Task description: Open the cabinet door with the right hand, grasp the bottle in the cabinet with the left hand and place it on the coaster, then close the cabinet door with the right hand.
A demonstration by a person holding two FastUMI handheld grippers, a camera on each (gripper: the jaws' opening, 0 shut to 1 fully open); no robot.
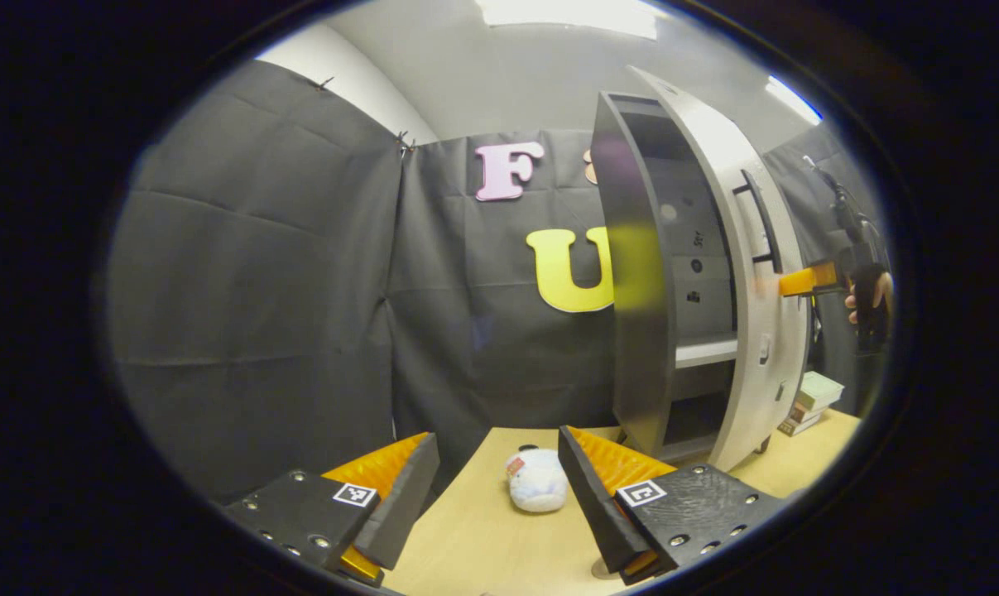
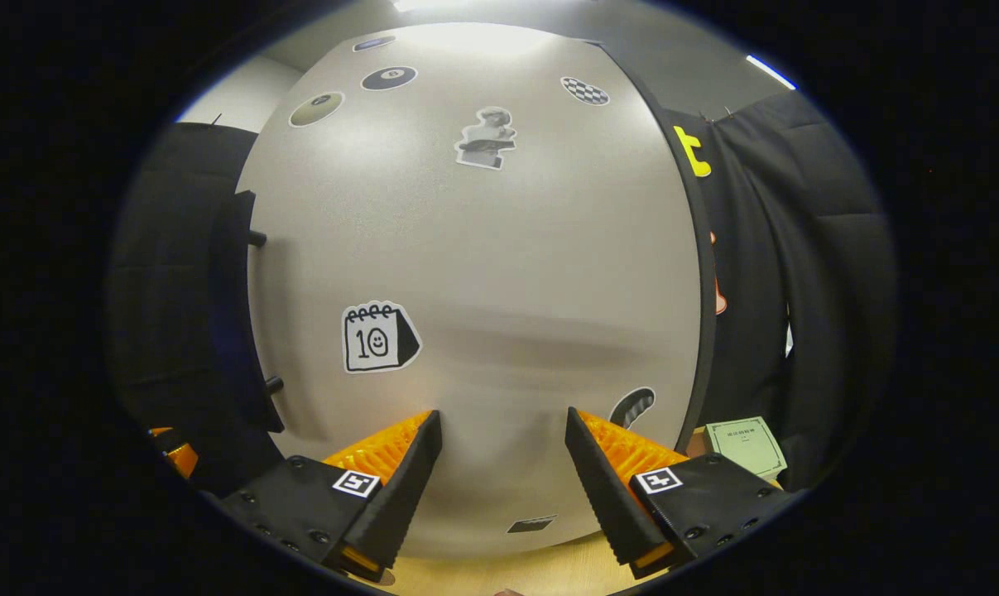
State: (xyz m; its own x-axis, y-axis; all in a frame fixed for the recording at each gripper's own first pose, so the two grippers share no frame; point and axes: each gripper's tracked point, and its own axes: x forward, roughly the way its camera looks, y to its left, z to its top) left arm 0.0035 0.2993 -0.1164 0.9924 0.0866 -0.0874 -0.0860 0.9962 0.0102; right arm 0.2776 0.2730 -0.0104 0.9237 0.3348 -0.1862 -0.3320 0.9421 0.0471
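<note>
While the cabinet door [image 1: 756, 273] stands partly open, we judge that we are either opening it or closing it; the pictures do not tell us which. In the left gripper view, the right tool [image 1: 805, 280] is just beside the outer face of the door, below its handle [image 1: 762, 219]. In the right gripper view its fingers are spread wide and hold nothing, with the door face directly ahead. The left tool [image 1: 499, 488] is also wide open and empty, hanging over the counter [image 1: 482, 546], well apart from the cabinet [image 1: 631, 290]. We cannot see the bottle: the shelf [image 1: 706, 351] visible inside the cabinet looks bare, and the coaster is not clear to us either. A soft white toy [image 1: 535, 480] lies on the counter, near the cabinet base. If the bottle is already out, the next move calls for pushing the door flat until it closes.
</note>
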